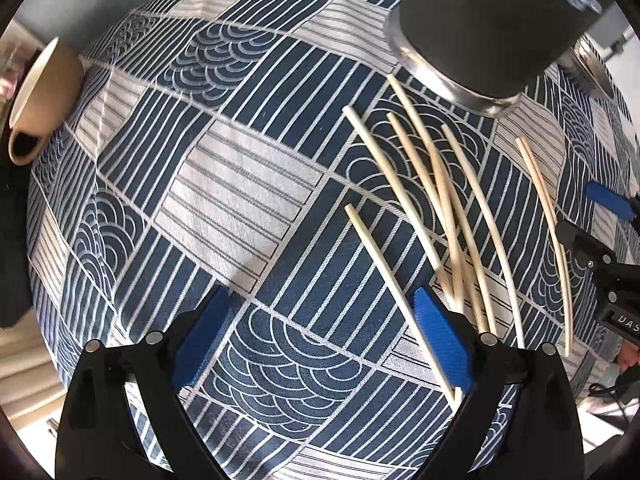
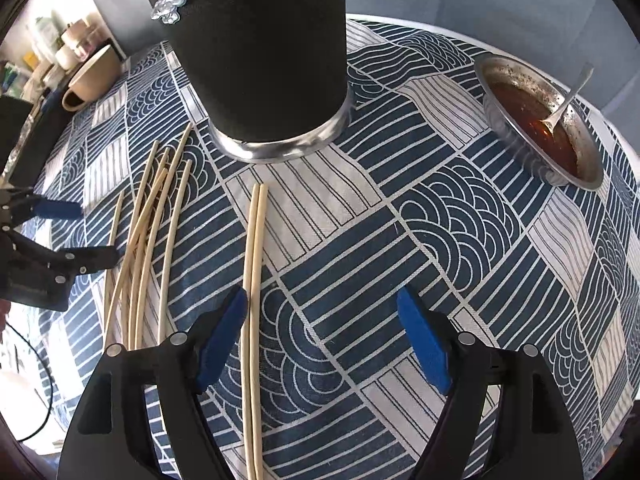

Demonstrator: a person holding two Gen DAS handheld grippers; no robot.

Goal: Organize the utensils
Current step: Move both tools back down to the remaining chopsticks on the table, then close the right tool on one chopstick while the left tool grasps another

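Several pale bamboo chopsticks (image 1: 452,208) lie loose on the blue-and-white patterned tablecloth (image 1: 224,200). One lone chopstick (image 1: 396,296) runs under my left gripper's right finger. My left gripper (image 1: 320,340) is open and empty above the cloth. In the right wrist view the same pile (image 2: 148,232) lies at left, and a neat pair of chopsticks (image 2: 254,280) lies just inside my right gripper's left finger. My right gripper (image 2: 322,344) is open and empty. A tall black cylinder holder (image 2: 264,52) with a metal base stands behind; it also shows in the left wrist view (image 1: 488,20).
A beige mug (image 1: 44,92) lies on its side at the table's far left edge. A metal bowl (image 2: 540,120) of red sauce with a spoon (image 2: 568,96) sits at right. The other gripper shows at the edge of each view (image 1: 608,264) (image 2: 44,248).
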